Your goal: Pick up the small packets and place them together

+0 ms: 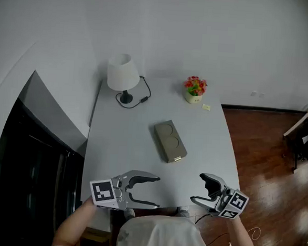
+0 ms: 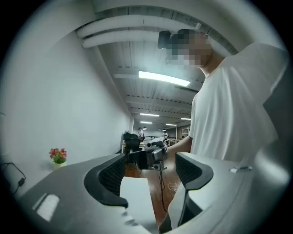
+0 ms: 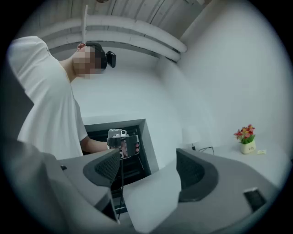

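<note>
With my left gripper point(image 1: 157, 191) and right gripper point(image 1: 196, 188) both gaping empty, reaching the packet point(image 1: 206, 107) at one o'clock I might topple the flowers point(image 1: 195, 89) beside it.

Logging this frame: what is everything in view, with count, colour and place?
table: one, pale grey, middle of the head view
lamp: one, white shade on a dark base with a black cord, table's far left corner
flower pot: one, red and yellow flowers in a pale pot, table's far right
small packet: one, pale yellow, on the table just right of the flower pot
box: one, grey-brown with two round recesses on top, table's middle
floor: one, red-brown wood, right of the table
left gripper: one, grey, over the table's near edge, fingers apart, nothing between them
right gripper: one, dark grey, over the near edge, fingers apart, nothing between them
</note>
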### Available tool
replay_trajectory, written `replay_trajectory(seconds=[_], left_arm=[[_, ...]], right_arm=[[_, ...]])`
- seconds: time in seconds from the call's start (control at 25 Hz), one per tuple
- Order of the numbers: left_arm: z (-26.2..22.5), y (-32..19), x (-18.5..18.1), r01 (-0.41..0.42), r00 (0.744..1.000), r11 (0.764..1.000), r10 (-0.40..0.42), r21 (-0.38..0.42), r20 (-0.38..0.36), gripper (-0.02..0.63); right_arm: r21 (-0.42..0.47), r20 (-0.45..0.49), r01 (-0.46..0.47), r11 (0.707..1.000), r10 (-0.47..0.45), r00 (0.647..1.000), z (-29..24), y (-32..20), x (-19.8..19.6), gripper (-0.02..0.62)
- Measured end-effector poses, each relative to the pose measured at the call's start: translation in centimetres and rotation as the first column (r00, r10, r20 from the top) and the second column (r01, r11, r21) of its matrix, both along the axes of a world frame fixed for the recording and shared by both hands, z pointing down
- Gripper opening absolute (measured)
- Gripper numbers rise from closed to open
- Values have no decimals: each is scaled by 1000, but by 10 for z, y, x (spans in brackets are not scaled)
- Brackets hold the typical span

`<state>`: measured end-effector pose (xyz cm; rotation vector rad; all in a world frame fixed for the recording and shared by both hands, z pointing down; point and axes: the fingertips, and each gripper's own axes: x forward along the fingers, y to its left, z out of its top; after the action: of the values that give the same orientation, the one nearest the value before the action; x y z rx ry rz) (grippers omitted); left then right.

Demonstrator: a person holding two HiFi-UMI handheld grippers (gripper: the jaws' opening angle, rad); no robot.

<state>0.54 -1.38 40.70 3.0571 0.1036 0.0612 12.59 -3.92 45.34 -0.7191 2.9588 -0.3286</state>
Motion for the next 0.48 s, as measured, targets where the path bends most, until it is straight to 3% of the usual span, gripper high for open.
replay_trajectory(seconds=[0.32, 0.48], left_arm=[[32, -23, 4, 51, 999, 997, -49, -53, 23, 350], [49, -38, 2, 92, 995, 993, -89, -73, 47, 350]], right_arm=[[-82, -17, -137, 987, 136, 991, 43, -15, 29, 399], [-182, 25, -217, 959, 225, 974, 68, -26, 42, 371]])
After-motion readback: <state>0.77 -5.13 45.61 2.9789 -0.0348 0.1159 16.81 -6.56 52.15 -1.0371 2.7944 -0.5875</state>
